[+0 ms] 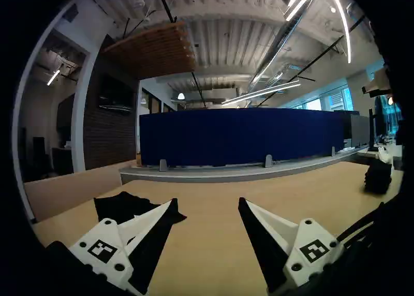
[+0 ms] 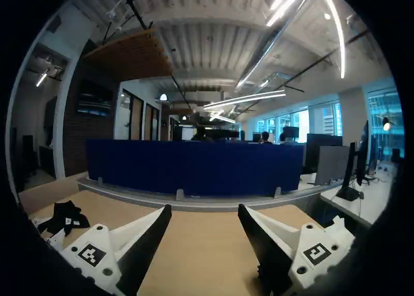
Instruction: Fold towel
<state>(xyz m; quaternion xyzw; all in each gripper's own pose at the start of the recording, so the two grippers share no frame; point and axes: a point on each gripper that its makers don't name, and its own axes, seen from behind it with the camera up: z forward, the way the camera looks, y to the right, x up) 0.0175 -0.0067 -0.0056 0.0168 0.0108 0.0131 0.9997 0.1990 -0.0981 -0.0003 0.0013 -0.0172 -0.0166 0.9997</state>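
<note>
Black towel crumpled at eight o'clock on the worktop: soft, light (probably limp), so pinch a corner. Left gripper and right gripper both gape, empty.

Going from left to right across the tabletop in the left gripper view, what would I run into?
Crumpled black towel → open gap of the left gripper over the bare wooden table → black stacked pile near the table's right edge.
</note>
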